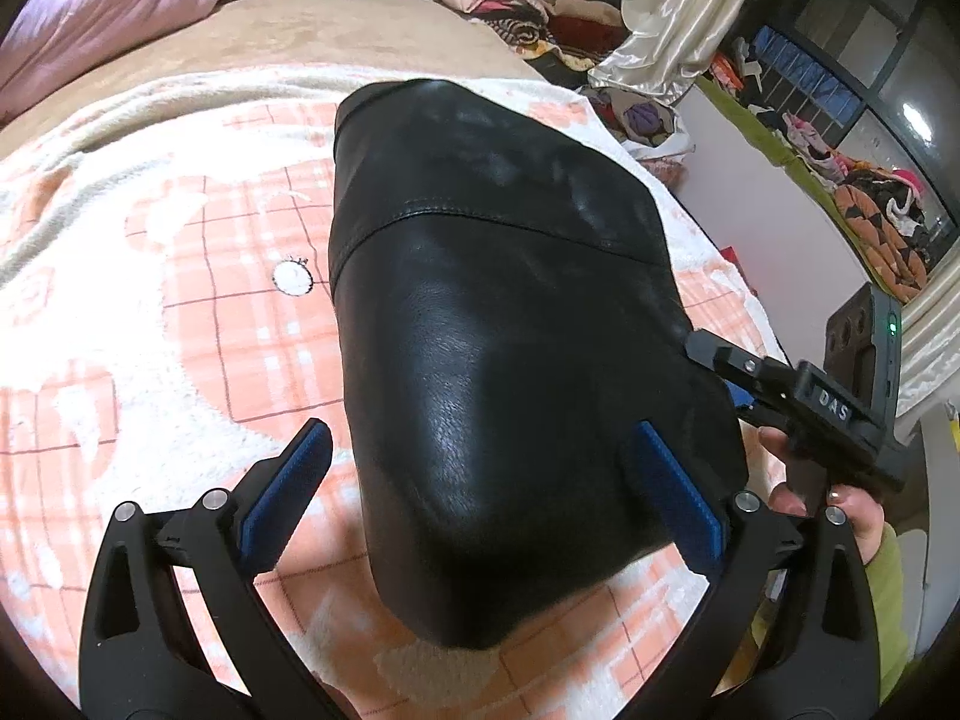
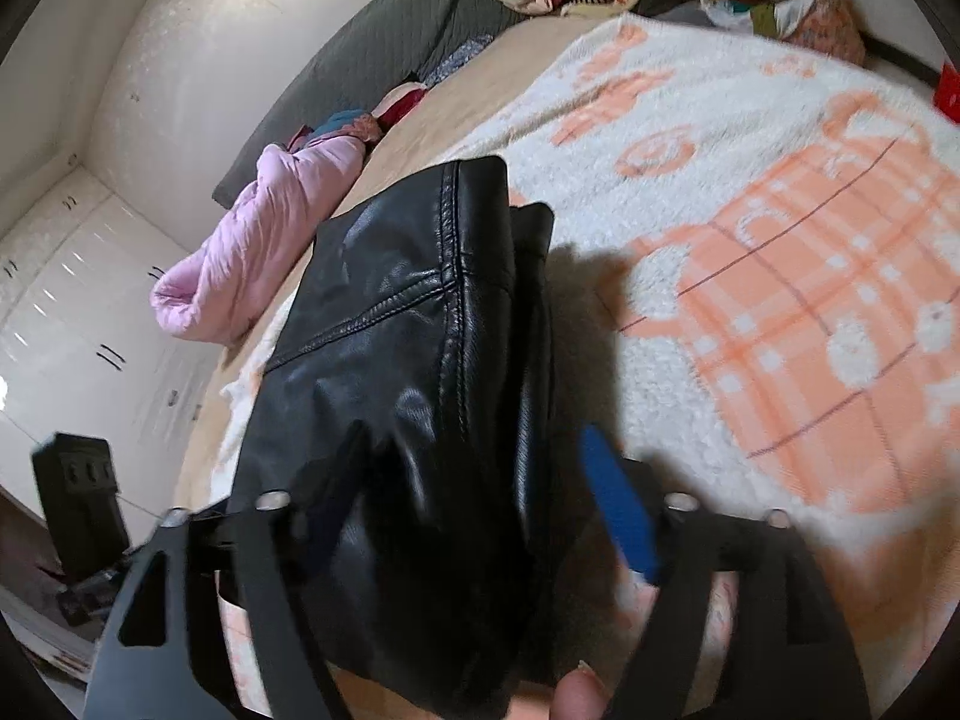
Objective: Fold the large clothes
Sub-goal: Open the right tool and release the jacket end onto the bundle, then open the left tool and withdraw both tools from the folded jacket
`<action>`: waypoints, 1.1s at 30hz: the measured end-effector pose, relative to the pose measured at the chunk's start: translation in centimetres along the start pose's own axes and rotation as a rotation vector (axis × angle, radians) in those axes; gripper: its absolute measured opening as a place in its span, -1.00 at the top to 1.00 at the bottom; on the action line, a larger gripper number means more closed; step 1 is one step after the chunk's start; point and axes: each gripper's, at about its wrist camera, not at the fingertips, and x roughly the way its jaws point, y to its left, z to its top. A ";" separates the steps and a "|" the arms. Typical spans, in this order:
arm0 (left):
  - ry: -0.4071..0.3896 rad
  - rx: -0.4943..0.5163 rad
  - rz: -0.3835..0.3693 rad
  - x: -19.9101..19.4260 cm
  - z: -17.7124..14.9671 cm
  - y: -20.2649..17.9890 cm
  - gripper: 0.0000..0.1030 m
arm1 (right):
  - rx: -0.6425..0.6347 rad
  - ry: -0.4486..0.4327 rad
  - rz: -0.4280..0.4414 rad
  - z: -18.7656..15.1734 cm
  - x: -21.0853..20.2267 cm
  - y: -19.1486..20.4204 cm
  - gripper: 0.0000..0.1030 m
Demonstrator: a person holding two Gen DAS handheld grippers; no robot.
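A black leather jacket (image 1: pixel 498 360), glossy and finely grained with stitched seams, lies folded into a compact, rounded slab on a fluffy cream-and-peach checked blanket (image 1: pixel 180 276) spread over the bed. In the left wrist view the left tool (image 1: pixel 480 480) stands released, its ribbed blue pads spread either side of the jacket's near end, one at 8 o'clock, one at 4 o'clock. The right tool (image 1: pixel 774 384) reaches the jacket's edge at 3 o'clock; its own blurred view shows its fingers wide apart astride the leather, clenching nothing. A puffy pink quilt (image 2: pixel 264 240) lies at 10 o'clock.
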 end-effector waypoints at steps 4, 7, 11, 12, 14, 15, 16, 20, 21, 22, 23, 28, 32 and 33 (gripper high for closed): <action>-0.012 0.014 0.014 -0.8 -0.3 -0.2 -0.81 | -0.051 -0.055 -0.044 -1.0 -1.6 1.2 -0.71; -0.026 0.021 0.018 -1.6 -0.7 -0.4 -0.81 | -0.096 -0.099 -0.054 -1.8 -2.9 2.4 -0.80; -0.043 0.028 0.024 -2.5 -1.1 -0.8 -0.81 | -0.141 -0.137 -0.070 -2.9 -4.2 3.7 -0.85; -0.047 0.026 0.022 -2.7 -1.2 -0.9 -0.81 | -0.147 -0.144 -0.071 -3.3 -4.4 4.0 -0.86; -0.052 0.026 0.018 -3.0 -1.5 -1.0 -0.81 | -0.156 -0.152 -0.067 -3.8 -4.9 4.3 -0.86; -0.055 0.027 0.017 -3.2 -1.7 -1.2 -0.81 | -0.157 -0.153 -0.068 -3.9 -5.1 4.4 -0.87; -0.056 0.028 0.016 -3.3 -1.8 -1.3 -0.81 | -0.162 -0.152 -0.067 -4.2 -5.2 4.6 -0.87; -0.065 0.037 0.012 -3.9 -2.2 -1.7 -0.81 | -0.175 -0.151 -0.078 -5.0 -5.9 4.9 -0.88; -0.065 0.038 0.010 -3.9 -2.1 -1.7 -0.81 | -0.178 -0.149 -0.081 -5.2 -6.0 4.9 -0.88; -0.066 0.036 0.010 -4.0 -2.2 -1.8 -0.81 | -0.177 -0.148 -0.090 -5.3 -6.1 4.9 -0.88; -0.068 0.036 0.010 -4.0 -2.3 -1.8 -0.81 | -0.178 -0.146 -0.092 -5.5 -6.2 5.0 -0.88; -0.072 0.035 0.009 -4.4 -2.8 -1.7 -0.81 | -0.185 -0.141 -0.103 -6.1 -6.5 5.2 -0.89; -0.083 0.030 0.010 -4.8 -3.4 -1.4 -0.81 | -0.204 -0.140 -0.114 -6.5 -6.7 5.6 -0.90; -0.084 0.032 0.014 -4.9 -3.6 -1.3 -0.81 | -0.211 -0.141 -0.117 -6.7 -6.8 5.7 -0.91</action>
